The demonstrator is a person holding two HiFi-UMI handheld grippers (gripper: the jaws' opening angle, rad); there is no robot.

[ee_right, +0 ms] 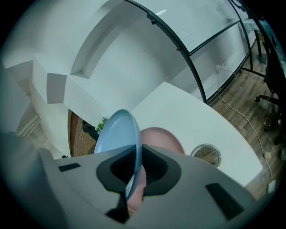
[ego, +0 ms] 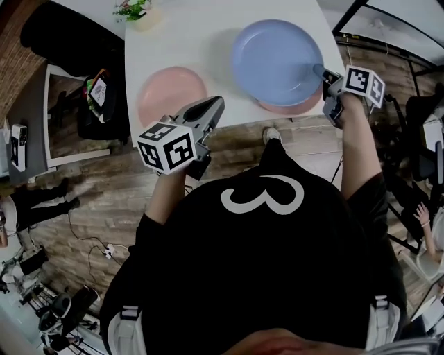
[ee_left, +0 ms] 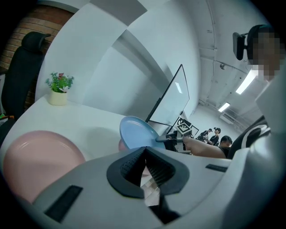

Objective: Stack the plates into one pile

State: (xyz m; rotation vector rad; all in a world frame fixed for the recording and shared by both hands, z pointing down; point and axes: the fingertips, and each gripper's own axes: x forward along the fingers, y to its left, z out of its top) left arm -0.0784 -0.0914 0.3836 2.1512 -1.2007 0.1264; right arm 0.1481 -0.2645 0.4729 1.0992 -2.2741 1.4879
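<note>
A large blue plate (ego: pixel 277 61) hangs tilted just above a pink plate (ego: pixel 295 107) at the table's near right; only the pink one's front rim shows. My right gripper (ego: pixel 322 72) is shut on the blue plate's right rim. In the right gripper view the blue plate (ee_right: pixel 117 132) stands edge-on between the jaws, with the pink plate (ee_right: pixel 163 136) behind it. A second pink plate (ego: pixel 172 93) lies flat at the table's near left. My left gripper (ego: pixel 214 106) hovers over its near right edge, shut and empty. The left gripper view shows that pink plate (ee_left: pixel 38 156) and the blue plate (ee_left: pixel 136 132).
The white table (ego: pixel 201 41) carries a small potted plant (ego: pixel 133 10) at its far left corner. A round cable port (ee_right: pixel 205 154) sits in the tabletop. Black chairs and wood floor surround the table, and people stand in the background.
</note>
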